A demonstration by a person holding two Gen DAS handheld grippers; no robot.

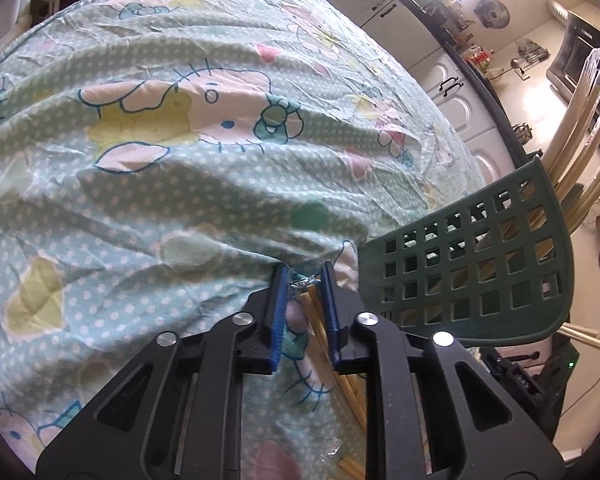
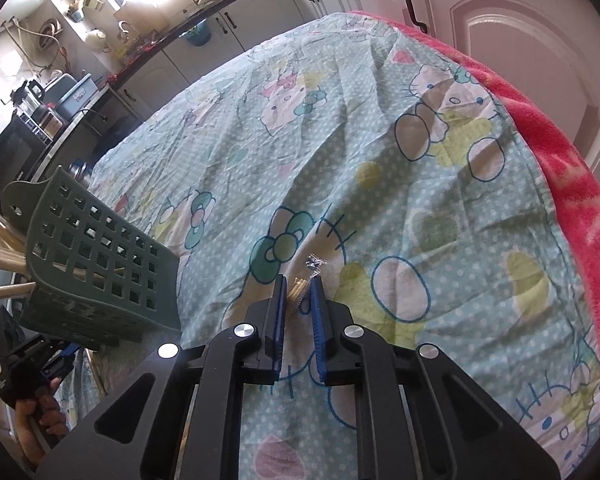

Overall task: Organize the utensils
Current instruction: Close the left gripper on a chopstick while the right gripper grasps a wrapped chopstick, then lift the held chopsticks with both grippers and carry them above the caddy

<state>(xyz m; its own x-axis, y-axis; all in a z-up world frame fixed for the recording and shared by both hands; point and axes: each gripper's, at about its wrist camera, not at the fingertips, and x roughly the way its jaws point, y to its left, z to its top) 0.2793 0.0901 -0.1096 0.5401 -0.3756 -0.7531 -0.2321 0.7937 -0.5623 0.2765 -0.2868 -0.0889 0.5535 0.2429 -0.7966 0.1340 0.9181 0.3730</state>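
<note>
Chopsticks point(image 1: 314, 312), a wrapped bundle of pale wooden sticks, lying on the teal cartoon-print cloth point(image 1: 172, 184) and running between the blue pads of the left gripper point(image 1: 305, 280). Jaws there narrowed to a slim gap, bundle's crinkled clear wrapper bunched at the fingertips; pads close on both sides of the sticks, though firm contact not plain from this view. More sticks trailing back under the gripper body toward the lower edge. Just right of that gripper, a dark green perforated utensil basket point(image 1: 480, 256), tipped, with long pale sticks jutting out of its far end. In the right wrist view, a second short cluster of chopstick ends point(image 2: 296, 292) with a twist of clear wrapper point(image 2: 315, 264), caught between the blue pads of the right gripper point(image 2: 299, 284), jaws likewise drawn nearly together around it. Green basket point(image 2: 96, 256) off to the left there, resting on the cloth edge, well apart from that gripper. Pink fleece blanket point(image 2: 572, 184) showing beyond the cloth on the right. A hand point(image 2: 40, 412) gripping a black handle at lower left.
</note>
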